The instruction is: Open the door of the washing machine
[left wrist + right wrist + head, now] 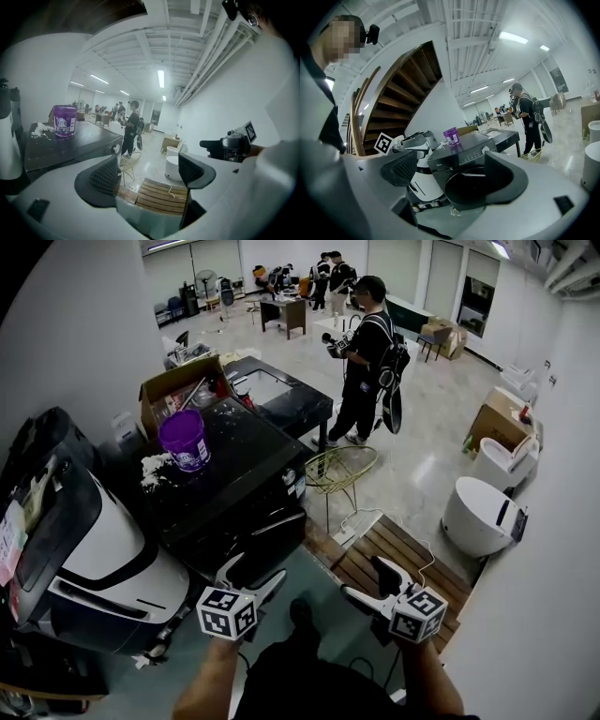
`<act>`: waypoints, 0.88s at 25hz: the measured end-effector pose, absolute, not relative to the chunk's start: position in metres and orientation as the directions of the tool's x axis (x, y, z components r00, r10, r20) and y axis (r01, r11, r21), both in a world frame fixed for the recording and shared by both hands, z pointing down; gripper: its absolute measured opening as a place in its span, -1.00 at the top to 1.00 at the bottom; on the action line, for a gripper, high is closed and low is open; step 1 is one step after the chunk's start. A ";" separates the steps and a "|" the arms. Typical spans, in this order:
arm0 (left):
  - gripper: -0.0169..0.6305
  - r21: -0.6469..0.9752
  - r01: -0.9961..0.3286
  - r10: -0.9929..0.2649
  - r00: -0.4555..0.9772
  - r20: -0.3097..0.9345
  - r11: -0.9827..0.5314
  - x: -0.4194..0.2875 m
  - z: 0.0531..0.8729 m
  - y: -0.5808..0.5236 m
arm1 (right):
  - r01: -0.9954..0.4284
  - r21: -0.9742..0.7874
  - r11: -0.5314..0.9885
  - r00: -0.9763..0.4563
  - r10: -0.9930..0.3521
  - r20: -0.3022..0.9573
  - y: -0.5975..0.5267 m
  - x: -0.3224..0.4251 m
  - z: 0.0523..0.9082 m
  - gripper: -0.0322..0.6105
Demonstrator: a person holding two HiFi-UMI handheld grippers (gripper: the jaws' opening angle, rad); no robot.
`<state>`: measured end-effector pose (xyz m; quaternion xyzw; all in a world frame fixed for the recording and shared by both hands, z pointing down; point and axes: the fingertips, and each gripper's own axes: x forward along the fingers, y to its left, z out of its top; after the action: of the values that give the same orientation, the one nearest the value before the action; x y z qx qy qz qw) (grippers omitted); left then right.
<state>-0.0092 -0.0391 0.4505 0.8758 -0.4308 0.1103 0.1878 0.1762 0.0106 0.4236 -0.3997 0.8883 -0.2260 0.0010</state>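
My left tool [254, 577] and right tool [371, 583] hang released, jaws apart and empty, just short of the black washing machine [234, 488]. Its round door [463, 187] is shut and faces my right tool. A purple bucket [184, 439] stands upright on top.

White walls [75, 324] enclose a pale, glossy floor [427, 460]. A wooden staircase [401, 89] climbs at the upper left of the right gripper view. Strip lights [161, 78] line the ribbed ceiling. At right stand cardboard boxes [502, 418] and white round units [478, 515]. Slatted boards [380, 554] lie lower centre, with tables [286, 313] at the top.
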 end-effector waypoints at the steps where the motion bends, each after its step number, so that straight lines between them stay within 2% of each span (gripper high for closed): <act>1: -0.37 0.240 -0.796 -0.714 0.605 0.352 -0.557 -0.008 0.454 -0.051 | -0.710 -0.398 0.582 -0.683 -0.706 0.186 -0.001 0.176 0.426 -0.53; 8: -0.32 0.325 -0.813 -0.741 0.578 0.342 -0.484 -0.022 0.478 -0.157 | -0.699 -0.374 0.610 -0.709 -0.662 0.243 -0.108 0.170 0.430 -0.52; 14: -0.27 0.318 -0.831 -0.771 0.548 0.324 -0.457 -0.045 0.479 -0.237 | -0.662 -0.337 0.669 -0.749 -0.575 0.329 -0.201 0.140 0.428 -0.51; 22: -0.27 0.316 -0.858 -0.800 0.499 0.333 -0.404 -0.069 0.479 -0.275 | -0.570 -0.336 0.750 -0.818 -0.478 0.320 -0.265 0.094 0.414 -0.51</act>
<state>-0.0688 -0.2755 0.4789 0.8354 -0.4962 0.0643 0.2275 0.0945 -0.2651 0.4139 -0.2819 0.9293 -0.2132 -0.1073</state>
